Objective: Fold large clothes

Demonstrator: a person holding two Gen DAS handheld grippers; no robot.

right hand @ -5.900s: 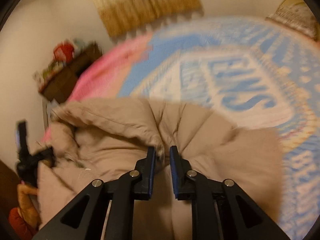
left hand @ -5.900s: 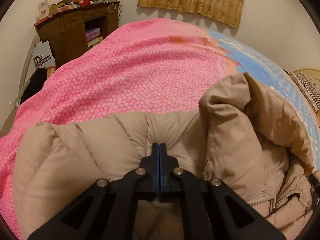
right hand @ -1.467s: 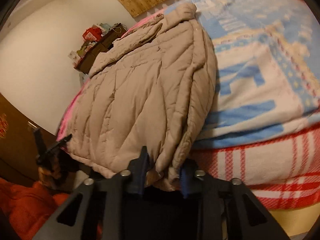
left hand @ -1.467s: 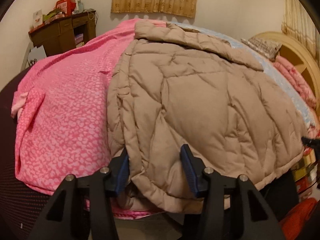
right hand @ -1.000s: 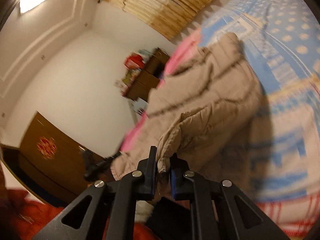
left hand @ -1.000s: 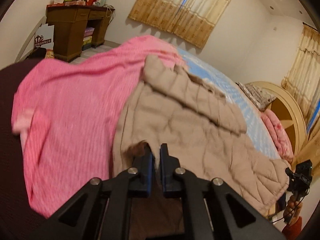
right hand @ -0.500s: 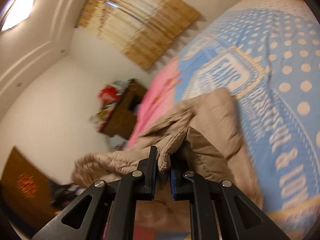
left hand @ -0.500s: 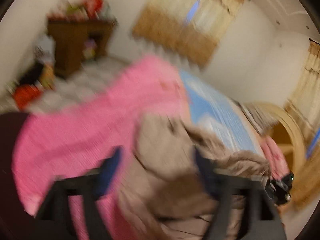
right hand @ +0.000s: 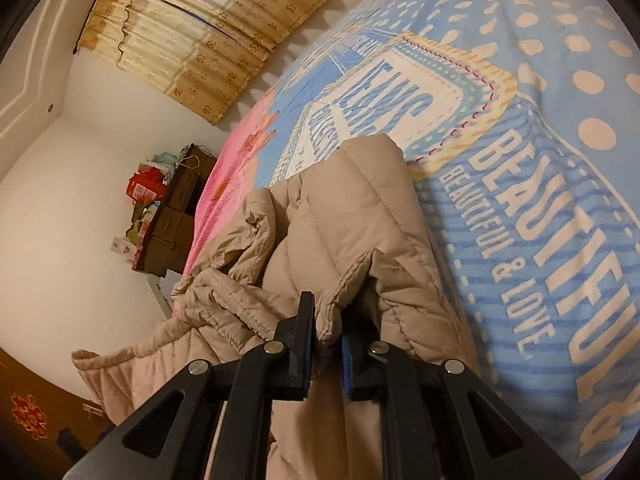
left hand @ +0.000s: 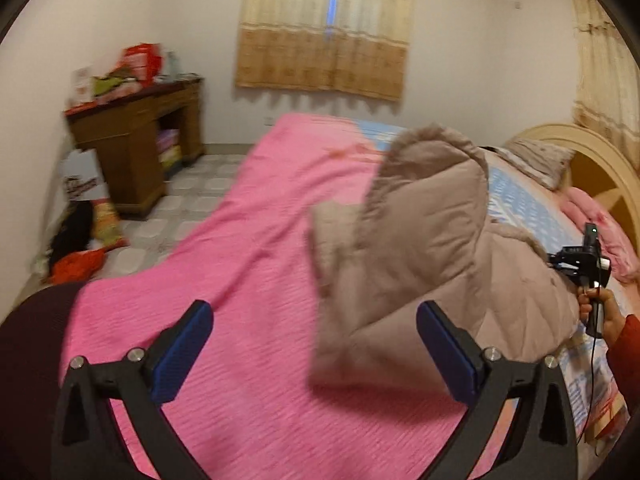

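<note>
Jacket [right hand: 360, 240] hem pinched in my right gripper [right hand: 326, 340], jaws just easing slightly. My left gripper [left hand: 312, 344] just sprang wide, empty; jacket bunched ahead on bed [left hand: 240, 280].

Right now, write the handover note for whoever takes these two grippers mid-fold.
Left gripper: open, holding nothing, over the pink blanket.
Right gripper: jaws have just been easing open, a hem of the beige padded coat still pinched between them.
Coat: bunched in a heap where the pink blanket meets the blue bedspread.
Done: one rough fold-over started.
Left: regrip with the left gripper, flatten, finish folding.
</note>
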